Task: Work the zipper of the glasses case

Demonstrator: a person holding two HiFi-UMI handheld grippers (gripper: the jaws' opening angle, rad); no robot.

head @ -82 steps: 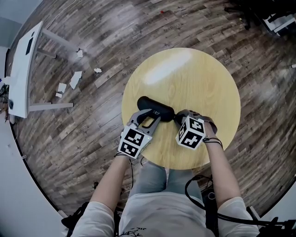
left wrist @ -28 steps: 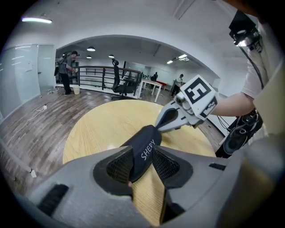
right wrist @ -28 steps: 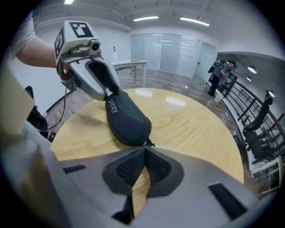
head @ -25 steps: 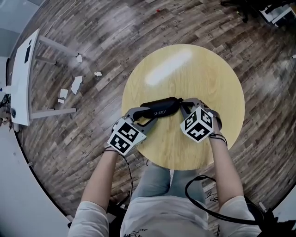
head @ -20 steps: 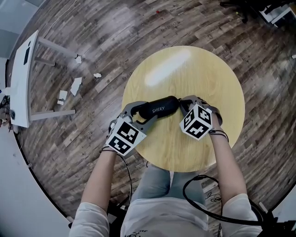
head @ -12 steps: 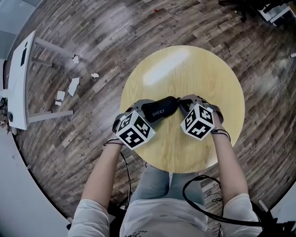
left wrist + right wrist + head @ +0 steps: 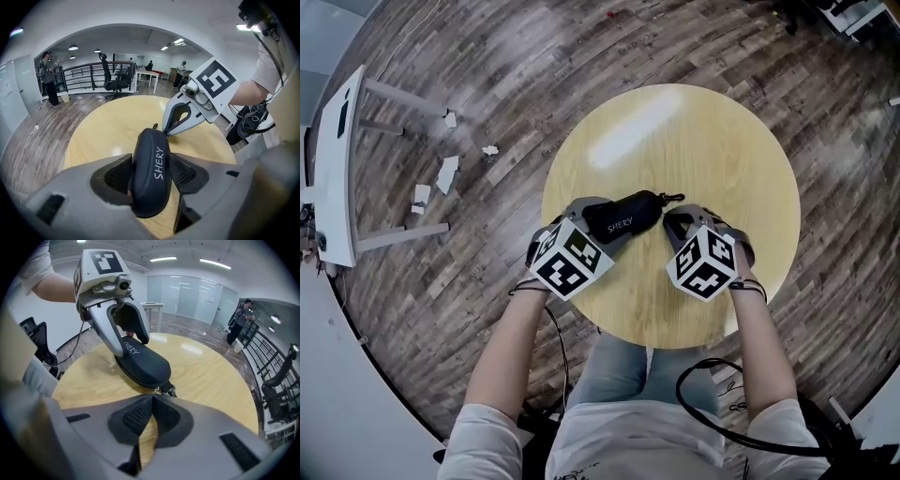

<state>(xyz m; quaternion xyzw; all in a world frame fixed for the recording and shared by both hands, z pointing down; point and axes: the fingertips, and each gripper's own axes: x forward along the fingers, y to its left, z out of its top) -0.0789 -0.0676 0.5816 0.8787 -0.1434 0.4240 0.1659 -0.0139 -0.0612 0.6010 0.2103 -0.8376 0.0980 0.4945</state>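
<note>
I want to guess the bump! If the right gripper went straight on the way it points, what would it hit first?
Probably the zipper pull at the glasses case's near end, just beyond the right gripper's closed tips, though depth is unclear.

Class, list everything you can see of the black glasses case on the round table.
The glasses case is a black, matte, oblong shell, printed SHERY in white, seemingly zipped shut. It lies on the wooden table. The left hand-held gripper straddles one end, its jaws having just been opening; the zipper pull sticks out of the other, before the shut right hand-held gripper.
</note>
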